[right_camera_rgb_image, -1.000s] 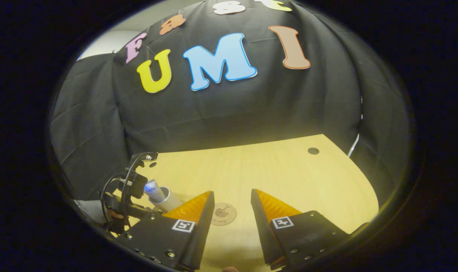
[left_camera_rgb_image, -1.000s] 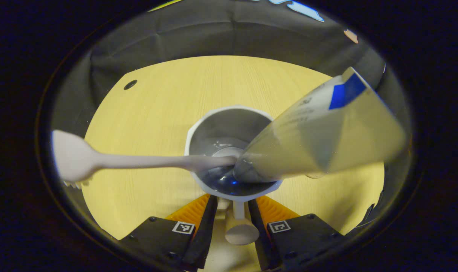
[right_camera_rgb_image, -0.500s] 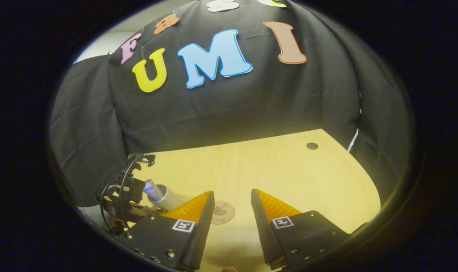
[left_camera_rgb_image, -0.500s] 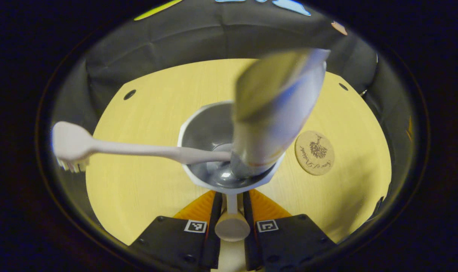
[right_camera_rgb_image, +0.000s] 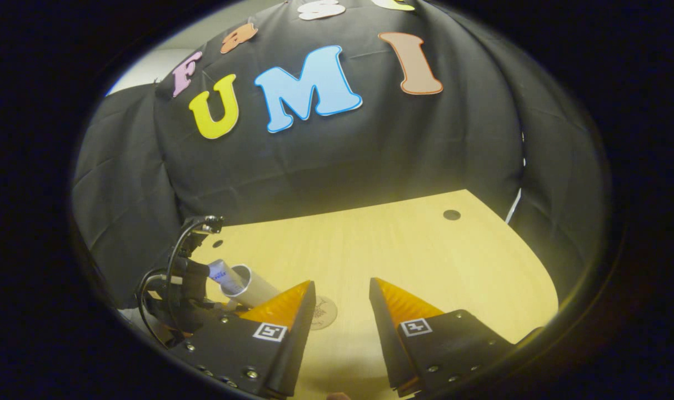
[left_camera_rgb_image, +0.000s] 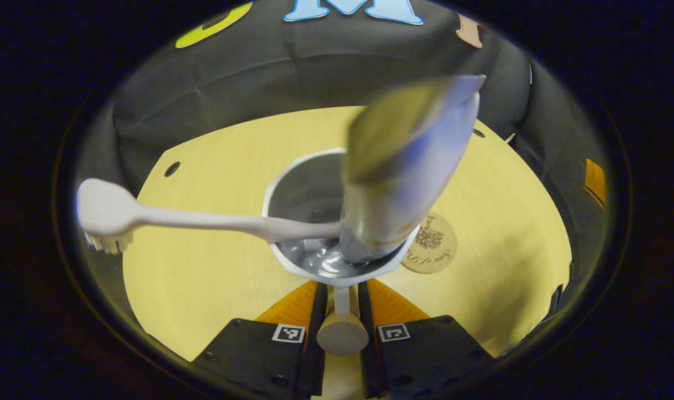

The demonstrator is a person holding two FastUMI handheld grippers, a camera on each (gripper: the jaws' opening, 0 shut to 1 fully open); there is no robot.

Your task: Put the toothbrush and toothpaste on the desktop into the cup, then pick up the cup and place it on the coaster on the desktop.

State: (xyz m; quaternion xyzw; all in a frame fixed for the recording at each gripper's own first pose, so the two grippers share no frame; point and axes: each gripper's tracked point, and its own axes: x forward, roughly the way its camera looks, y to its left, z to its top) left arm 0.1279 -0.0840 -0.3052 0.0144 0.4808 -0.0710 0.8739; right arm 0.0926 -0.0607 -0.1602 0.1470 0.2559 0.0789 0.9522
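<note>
My left gripper point(left_camera_rgb_image: 342, 286) is shut on the handle point(left_camera_rgb_image: 342, 332) of a white cup point(left_camera_rgb_image: 292, 166), held tilted above the wooden desk. Inside the cup, a white toothbrush point(left_camera_rgb_image: 148, 214) leans out to the left, bristles down. A toothpaste tube point(left_camera_rgb_image: 403, 161) stands in it, crimped end up. The round cork coaster point(left_camera_rgb_image: 434, 250) lies just right of the cup, partly hidden by its rim. In the right gripper view, the cup point(right_camera_rgb_image: 256, 288) with the tube point(right_camera_rgb_image: 221, 272) hangs at the lower left, the coaster point(right_camera_rgb_image: 323, 313) close beside it. My right gripper point(right_camera_rgb_image: 342, 289) is open and holds nothing.
The pale wooden desk point(left_camera_rgb_image: 203, 278) has small dark holes near its far corners point(left_camera_rgb_image: 171, 168) point(right_camera_rgb_image: 452, 214). Black cloth walls stand behind and beside it. The left gripper's body and cables point(right_camera_rgb_image: 184, 283) show at the left of the right gripper view.
The left gripper tightened on the cup handle and carried the cup towards the coaster, which now sits partly under the rim. The toothpaste tube swung from leaning right to more upright.
</note>
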